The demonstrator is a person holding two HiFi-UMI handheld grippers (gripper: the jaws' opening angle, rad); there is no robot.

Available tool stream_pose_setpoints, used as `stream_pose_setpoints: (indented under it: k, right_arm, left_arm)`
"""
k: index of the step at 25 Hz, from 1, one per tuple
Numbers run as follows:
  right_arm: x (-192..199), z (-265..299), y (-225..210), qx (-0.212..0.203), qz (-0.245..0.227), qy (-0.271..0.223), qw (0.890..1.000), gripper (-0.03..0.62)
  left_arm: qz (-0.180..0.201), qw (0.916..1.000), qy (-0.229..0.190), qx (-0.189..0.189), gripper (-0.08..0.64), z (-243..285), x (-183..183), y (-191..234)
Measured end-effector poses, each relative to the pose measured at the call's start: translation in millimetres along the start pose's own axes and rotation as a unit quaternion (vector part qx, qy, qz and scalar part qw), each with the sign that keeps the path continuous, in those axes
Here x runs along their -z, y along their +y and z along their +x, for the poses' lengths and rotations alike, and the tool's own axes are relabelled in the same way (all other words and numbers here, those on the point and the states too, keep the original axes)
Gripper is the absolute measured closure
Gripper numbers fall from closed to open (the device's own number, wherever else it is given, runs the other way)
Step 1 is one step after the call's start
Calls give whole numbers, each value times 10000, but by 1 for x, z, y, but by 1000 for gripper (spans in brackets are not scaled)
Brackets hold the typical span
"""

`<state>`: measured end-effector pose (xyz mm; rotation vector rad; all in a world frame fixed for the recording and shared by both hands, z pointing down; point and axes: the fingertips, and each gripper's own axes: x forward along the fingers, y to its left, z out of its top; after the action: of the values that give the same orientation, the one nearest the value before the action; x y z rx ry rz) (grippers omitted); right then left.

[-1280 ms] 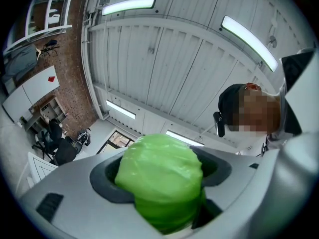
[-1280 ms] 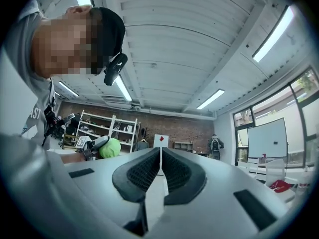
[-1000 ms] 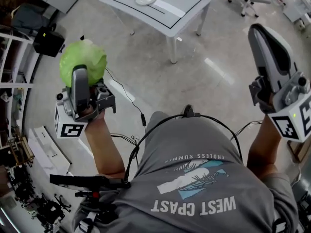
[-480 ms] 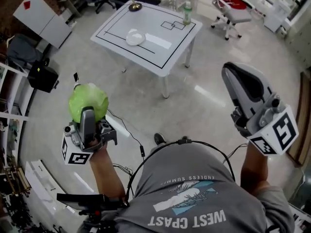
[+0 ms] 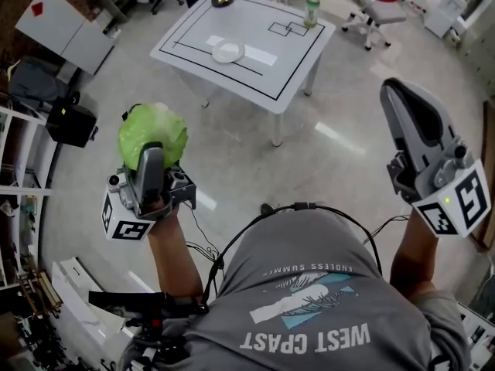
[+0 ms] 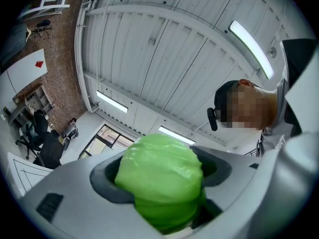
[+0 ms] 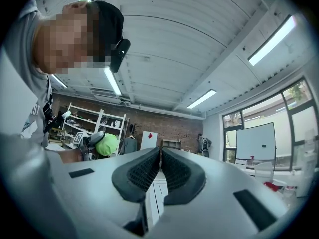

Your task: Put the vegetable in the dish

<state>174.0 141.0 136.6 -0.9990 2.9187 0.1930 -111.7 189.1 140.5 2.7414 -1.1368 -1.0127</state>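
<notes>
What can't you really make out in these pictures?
- Dish, head view: too small to tell whether it's empty.
- Vegetable underside, left gripper view: hidden by the left gripper.
- Bottle label, head view: too small.
- Face, both gripper views: blurred over.

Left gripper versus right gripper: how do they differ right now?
The left gripper is shut on the green vegetable; the right gripper holds nothing.
The left gripper's jaws are spread by the vegetable; the right gripper's jaws meet.
The left gripper aims up at the ceiling; the right gripper aims more across the room.
Both are held over the floor, short of the table with the dish.
</notes>
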Motion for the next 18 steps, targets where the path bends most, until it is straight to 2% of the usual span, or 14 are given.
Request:
stream_pose_setpoints:
  k: [6,11,18]
  right_arm:
    - [10,15,-6,131,0,181,9997,584]
    - [20,33,-39,50,-2,251,9997,584]
    - [31,46,-95,-122,106,168,9997,584]
  left_arm:
    - [-278,9996,92,28,213,10,14,30]
    - [-409,9990,90,-120,212,28,36,49]
    - [-110,9991,94,-404,213,59,58,58]
